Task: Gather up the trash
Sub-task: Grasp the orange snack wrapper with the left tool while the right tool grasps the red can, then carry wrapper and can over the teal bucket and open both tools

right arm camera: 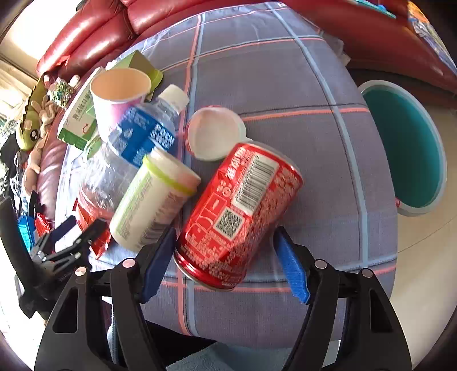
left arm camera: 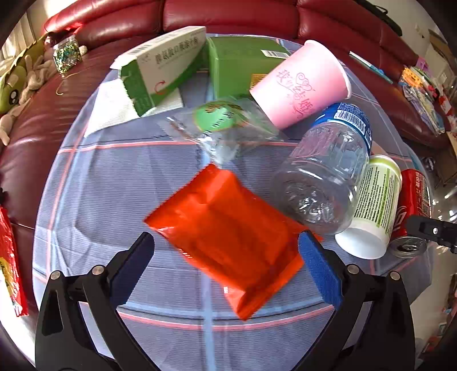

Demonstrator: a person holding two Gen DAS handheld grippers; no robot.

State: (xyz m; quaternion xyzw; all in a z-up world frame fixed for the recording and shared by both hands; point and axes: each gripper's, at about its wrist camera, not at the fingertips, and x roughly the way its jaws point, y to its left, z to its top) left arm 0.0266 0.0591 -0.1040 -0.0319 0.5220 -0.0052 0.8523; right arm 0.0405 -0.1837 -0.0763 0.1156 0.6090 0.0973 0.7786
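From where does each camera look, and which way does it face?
Left wrist: on the left gripper, facing down at the orange packet; its open fingers show.
Right wrist: on the right gripper, facing down at the red can between its fingers; the left gripper shows too.
Shared: can, bottle, pink cup.

A red leather sofa [left arm camera: 228,17] curves behind the plaid-covered table [left arm camera: 100,182], with a green plush toy [left arm camera: 11,88] on its seat.

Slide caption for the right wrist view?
Right tongs straddle a lying red can, teal bin beyond the table.
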